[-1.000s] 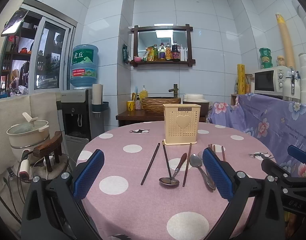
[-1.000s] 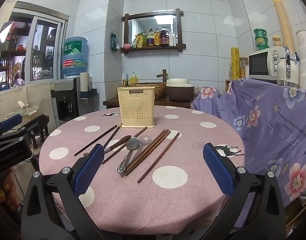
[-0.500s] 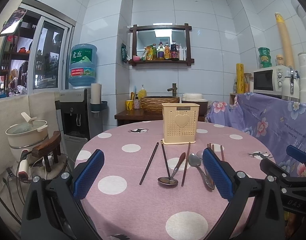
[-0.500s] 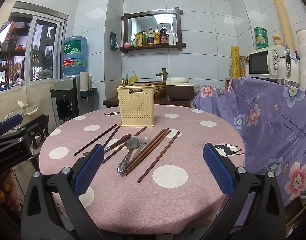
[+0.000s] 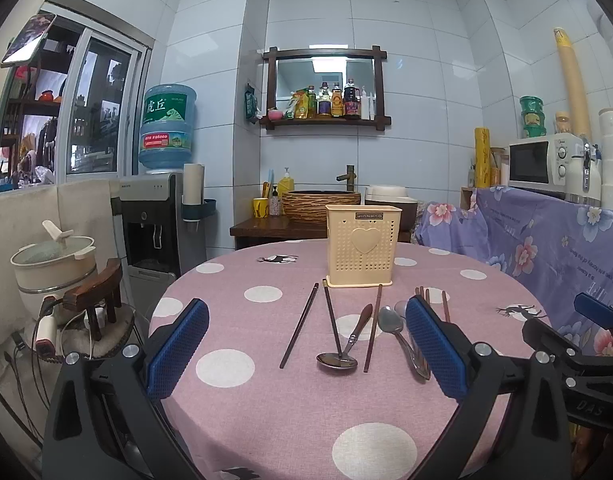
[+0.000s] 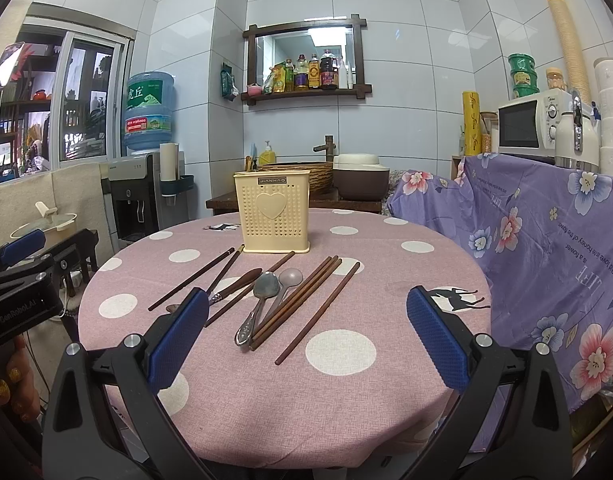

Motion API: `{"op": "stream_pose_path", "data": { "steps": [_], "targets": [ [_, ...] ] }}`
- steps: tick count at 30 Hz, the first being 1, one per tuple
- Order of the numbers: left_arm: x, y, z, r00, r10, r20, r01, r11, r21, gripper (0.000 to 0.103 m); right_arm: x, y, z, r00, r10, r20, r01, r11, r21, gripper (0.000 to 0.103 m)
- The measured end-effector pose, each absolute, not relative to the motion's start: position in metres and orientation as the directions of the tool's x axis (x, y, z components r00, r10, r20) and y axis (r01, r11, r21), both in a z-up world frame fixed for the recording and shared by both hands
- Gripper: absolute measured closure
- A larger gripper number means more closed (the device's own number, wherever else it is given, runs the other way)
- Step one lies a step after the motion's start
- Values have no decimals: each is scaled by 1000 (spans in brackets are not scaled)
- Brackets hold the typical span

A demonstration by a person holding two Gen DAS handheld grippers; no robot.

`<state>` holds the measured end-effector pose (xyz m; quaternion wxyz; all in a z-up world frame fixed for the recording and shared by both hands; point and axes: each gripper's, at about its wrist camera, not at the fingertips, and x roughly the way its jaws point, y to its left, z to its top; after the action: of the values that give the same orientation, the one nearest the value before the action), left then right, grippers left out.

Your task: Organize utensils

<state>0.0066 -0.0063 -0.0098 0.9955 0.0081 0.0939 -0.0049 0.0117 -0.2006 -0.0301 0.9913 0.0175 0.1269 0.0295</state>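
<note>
Both grippers, left (image 5: 306, 350) and right (image 6: 306, 340), hover wide open and empty. Chopsticks (image 6: 302, 300) and spoons (image 6: 262, 292) lie scattered just before the cream holder (image 6: 272, 212).

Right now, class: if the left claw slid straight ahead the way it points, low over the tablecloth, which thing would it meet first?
Probably the wooden-handled metal ladle, whose bowl lies nearest between the open left claw fingers, beside two dark chopsticks; the cream perforated utensil holder stands farther on. Depth is uncertain.

Left gripper (image 5: 306, 354) and right gripper (image 6: 306, 340) both wide apart, empty, level, side by side.
</note>
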Motion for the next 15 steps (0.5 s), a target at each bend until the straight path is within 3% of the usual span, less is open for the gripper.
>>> {"op": "stream_pose_path", "data": {
  "steps": [15],
  "targets": [
    [8, -5, -11, 980, -15, -200, 17, 1000, 9, 5, 13, -200, -31, 963, 64, -260, -55, 998, 41, 5]
  ]
}}
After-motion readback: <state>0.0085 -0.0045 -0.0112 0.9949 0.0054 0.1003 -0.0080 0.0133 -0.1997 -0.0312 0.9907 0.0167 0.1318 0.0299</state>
